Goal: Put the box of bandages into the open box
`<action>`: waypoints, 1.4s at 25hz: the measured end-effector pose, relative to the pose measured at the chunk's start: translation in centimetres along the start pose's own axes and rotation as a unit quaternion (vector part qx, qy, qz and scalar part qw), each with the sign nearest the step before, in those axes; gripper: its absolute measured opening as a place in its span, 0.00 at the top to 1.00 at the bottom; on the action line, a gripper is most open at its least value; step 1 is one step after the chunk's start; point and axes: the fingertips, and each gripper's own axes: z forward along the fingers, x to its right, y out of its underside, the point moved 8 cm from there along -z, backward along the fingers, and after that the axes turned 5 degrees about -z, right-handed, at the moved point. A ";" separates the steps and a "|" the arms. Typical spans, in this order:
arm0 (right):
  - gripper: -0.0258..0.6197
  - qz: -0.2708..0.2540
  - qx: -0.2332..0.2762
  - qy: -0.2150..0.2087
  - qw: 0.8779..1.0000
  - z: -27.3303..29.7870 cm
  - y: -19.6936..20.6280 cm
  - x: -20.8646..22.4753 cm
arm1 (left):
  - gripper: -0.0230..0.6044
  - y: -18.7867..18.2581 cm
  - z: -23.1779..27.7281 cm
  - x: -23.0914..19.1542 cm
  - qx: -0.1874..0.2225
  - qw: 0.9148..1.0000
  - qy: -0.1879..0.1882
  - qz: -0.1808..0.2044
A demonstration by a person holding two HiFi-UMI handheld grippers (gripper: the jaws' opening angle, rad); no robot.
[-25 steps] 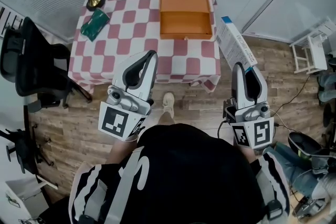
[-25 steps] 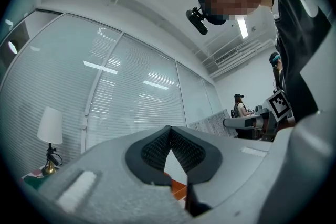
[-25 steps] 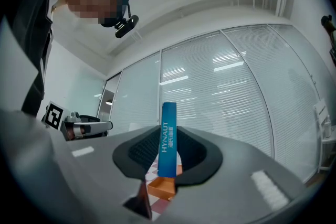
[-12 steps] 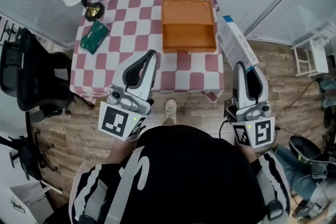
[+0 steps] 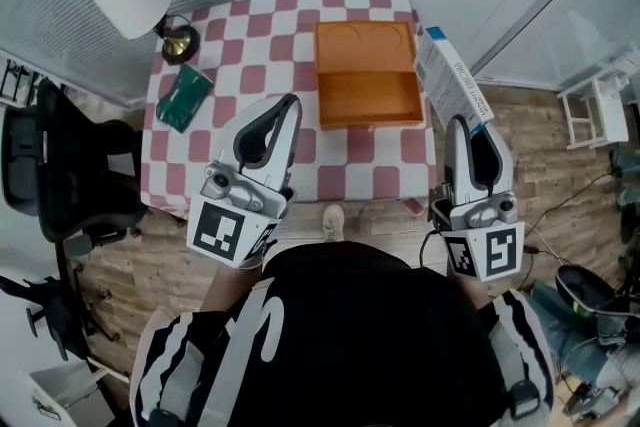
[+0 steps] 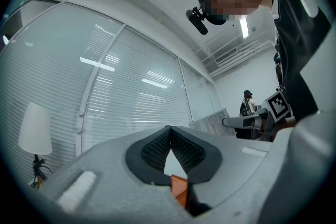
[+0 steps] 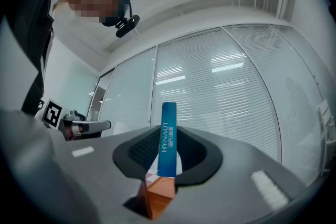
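**A:** The box of bandages [image 5: 452,87], that slim white-and-blue cardboard carton; where is it?

**B:** In the air, pinched at its lower end by the right gripper [image 5: 456,127]; the jaws are clamped on its narrow blue edge [image 7: 168,139]. It hangs off the right edge of the table with the red-and-white checked cloth [image 5: 250,65]; it is beside the orange open box [image 5: 368,100], not over it.

**A:** And the left gripper [image 5: 286,105]?

**B:** Jaws pressed together on nothing; it hovers over the table's near side.

**A:** Which step, then?

**B:** The carry, I'd judge; the carton is lifted but not yet placed; the orange tray looks empty.

**A:** Next?

**B:** Probably swing the carton left over the tray; tip it flat so it clears the walls; lower it, then part the jaws.
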 end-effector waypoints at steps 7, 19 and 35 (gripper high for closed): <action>0.83 0.003 0.003 0.012 1.000 2.6 0.8 0.2 | 0.96 0.7 1.5 -2.6 -0.004 1.000 0.008 -0.002; 0.83 0.000 0.000 -0.005 1.000 3.6 1.0 1.9 | 0.96 1.2 2.9 -2.7 -0.001 1.000 0.000 -0.013; 0.83 -0.056 -0.031 -0.066 0.996 3.8 1.9 4.0 | 0.96 1.7 3.7 -0.7 -0.006 0.999 -0.025 -0.028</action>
